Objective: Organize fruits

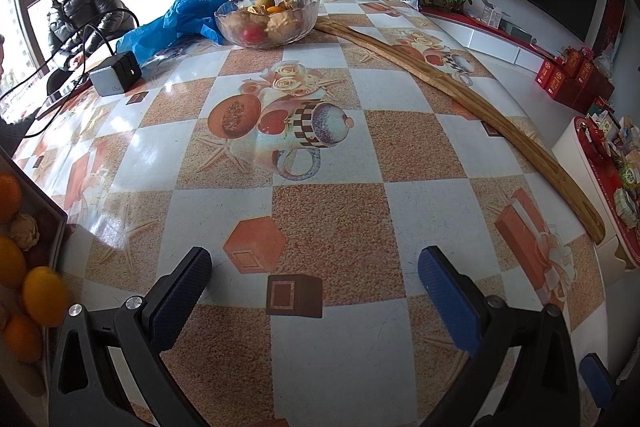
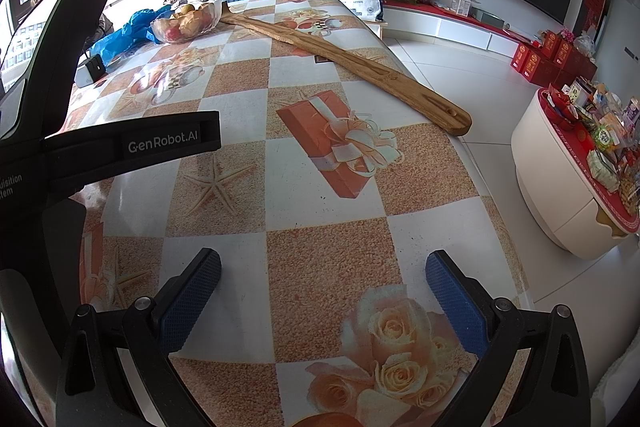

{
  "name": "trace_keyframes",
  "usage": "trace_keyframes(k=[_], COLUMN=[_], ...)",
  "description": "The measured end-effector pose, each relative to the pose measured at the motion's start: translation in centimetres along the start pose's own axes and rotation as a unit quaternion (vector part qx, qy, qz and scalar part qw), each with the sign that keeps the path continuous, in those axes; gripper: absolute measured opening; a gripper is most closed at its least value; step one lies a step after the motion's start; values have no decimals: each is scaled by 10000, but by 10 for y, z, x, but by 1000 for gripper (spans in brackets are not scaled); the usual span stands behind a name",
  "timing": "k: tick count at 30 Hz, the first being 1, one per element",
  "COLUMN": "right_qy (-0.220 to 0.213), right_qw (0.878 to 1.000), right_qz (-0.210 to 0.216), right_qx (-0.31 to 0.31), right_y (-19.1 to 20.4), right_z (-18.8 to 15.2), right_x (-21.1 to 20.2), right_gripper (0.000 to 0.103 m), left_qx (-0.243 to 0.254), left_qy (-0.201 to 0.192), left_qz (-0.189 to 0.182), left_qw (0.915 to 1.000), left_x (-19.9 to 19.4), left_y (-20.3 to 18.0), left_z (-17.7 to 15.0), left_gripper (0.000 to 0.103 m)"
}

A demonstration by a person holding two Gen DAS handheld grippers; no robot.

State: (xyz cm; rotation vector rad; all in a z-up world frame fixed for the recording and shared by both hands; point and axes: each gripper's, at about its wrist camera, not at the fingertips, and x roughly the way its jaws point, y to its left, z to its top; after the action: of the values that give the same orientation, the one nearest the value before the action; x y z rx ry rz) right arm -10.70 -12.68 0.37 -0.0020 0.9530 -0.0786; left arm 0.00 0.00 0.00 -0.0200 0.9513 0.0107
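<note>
A glass bowl (image 1: pixel 267 21) of mixed fruit stands at the far end of the table; it also shows in the right wrist view (image 2: pixel 188 21). A box (image 1: pixel 60 227) at the left edge holds several oranges (image 1: pixel 44 301). My left gripper (image 1: pixel 316 275) is open and empty, hovering above the patterned tablecloth near the table's front. My right gripper (image 2: pixel 324 281) is open and empty over the tablecloth, to the right of the left gripper's body (image 2: pixel 60 147).
A long wooden paddle (image 1: pixel 460 95) lies diagonally along the table's right side, also in the right wrist view (image 2: pixel 360 63). A blue plastic bag (image 1: pixel 176 23) and a grey charger block (image 1: pixel 116 73) with cables sit far left. A person (image 1: pixel 76 11) sits beyond. A white round stand (image 2: pixel 568 183) is off the right edge.
</note>
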Motion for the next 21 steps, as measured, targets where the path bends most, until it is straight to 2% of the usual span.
trace_keyframes(k=[21], right_qy=[5], right_qw=[10000], right_qz=[21], right_qx=[-13], right_y=[2], right_z=[2], right_x=[2], right_gripper=[103], left_qx=[6], left_qy=[3], left_qz=[-9], left_qw=[10000], left_x=[0], left_y=[0], left_z=[0], left_gripper=[103])
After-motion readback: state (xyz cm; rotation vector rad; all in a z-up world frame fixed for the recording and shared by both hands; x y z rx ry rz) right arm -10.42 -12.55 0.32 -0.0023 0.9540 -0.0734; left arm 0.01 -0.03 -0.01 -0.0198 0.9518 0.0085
